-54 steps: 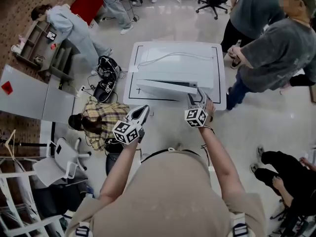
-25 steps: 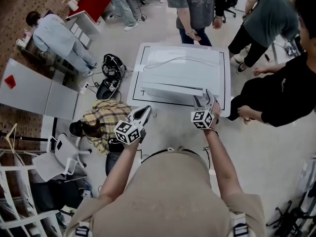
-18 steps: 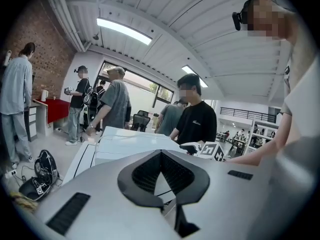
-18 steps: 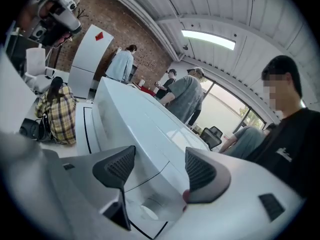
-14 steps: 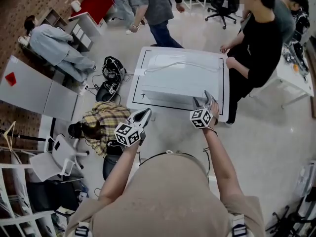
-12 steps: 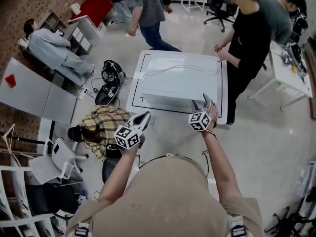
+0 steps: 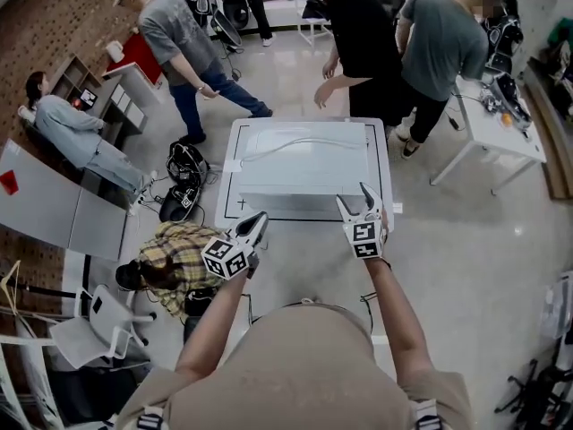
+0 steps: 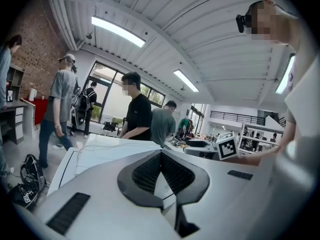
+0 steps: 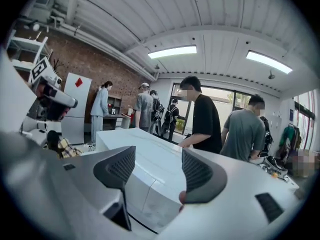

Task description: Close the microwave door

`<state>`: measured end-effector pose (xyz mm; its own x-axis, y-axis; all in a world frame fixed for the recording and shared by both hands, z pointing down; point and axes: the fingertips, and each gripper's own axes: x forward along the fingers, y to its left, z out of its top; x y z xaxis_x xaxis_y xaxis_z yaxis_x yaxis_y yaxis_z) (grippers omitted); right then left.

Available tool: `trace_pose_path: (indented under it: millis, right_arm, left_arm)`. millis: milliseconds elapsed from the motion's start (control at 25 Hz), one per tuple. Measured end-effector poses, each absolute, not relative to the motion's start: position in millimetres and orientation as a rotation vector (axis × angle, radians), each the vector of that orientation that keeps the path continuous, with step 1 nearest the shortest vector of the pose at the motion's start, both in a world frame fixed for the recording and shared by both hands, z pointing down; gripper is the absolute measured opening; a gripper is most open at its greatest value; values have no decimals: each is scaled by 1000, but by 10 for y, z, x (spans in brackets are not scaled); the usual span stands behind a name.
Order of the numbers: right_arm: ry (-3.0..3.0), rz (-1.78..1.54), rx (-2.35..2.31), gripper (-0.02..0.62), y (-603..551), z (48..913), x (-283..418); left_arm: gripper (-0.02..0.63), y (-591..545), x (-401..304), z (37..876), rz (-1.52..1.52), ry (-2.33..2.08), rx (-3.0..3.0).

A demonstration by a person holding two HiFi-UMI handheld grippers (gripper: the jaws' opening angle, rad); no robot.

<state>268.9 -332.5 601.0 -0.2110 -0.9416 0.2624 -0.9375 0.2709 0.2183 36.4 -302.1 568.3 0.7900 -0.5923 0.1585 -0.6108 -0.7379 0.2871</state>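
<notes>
Floor (image 7: 466, 240): pale and glossy. A brick wall (image 7: 54, 25) runs along the left of the head view.

Counter (image 7: 381, 164): flat white rectangular top with a thin black outline just inside the edge.

Microwave (image 7: 300, 164): sits mid-counter, long side toward the operator. It's a white box with a smooth, slightly glossy shell and rounded corners. The door (image 7: 291, 202) is on the near face and looks flush with the body, with no gap showing. The right gripper view shows a vertical seam on that face.

People: three people (image 7: 358, 34) stand at the far side of the counter. One in a plaid shirt (image 7: 175, 253) is low on the floor to its left.

Cord (image 7: 295, 141): thin and white, lying in a loose curve across the microwave's top.

Left tongs (image 7: 260, 220): jaws fully together, with the ribbed black pads (image 8: 145, 174) meeting at the tips and nothing between them. They sit by the counter's near-left edge, clear of the microwave. The black-and-white marker cube (image 7: 226, 258) sits behind the jaws.

Right tongs (image 7: 354, 200): jaws wide apart and empty, at the microwave's near-right corner. The right gripper view shows that corner through the gap, with no pad on it. The pads have the same ribbed black texture.
</notes>
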Motion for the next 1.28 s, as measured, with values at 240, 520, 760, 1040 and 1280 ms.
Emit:
trace_pose_path:
  millis: [240,520,760,1040,1280]
  right_arm:
    - [-2301,-28,1801,301,-3031,5358,2935]
    - [-2347,-19,1845,282,-2672,5108,3201]
    - [-2343,52,1909,254,-2392,5164,3434]
    - [-2424,18,1903,166,-2055,5159,3501]
    - [-2404,49,1888,166,-1896,5333,3528]
  left_arm:
    - [6,-3035,560,5341,26,-859,2720]
    - [6,-3032,720,5080,-15,-840,2773]
    - [6,-2974,718,5144,-35,-834,2749]
    - [6,-2795,727,5262,-79,-800,2714]
    - [6,-2710,672,5448,-36,-816,2700]
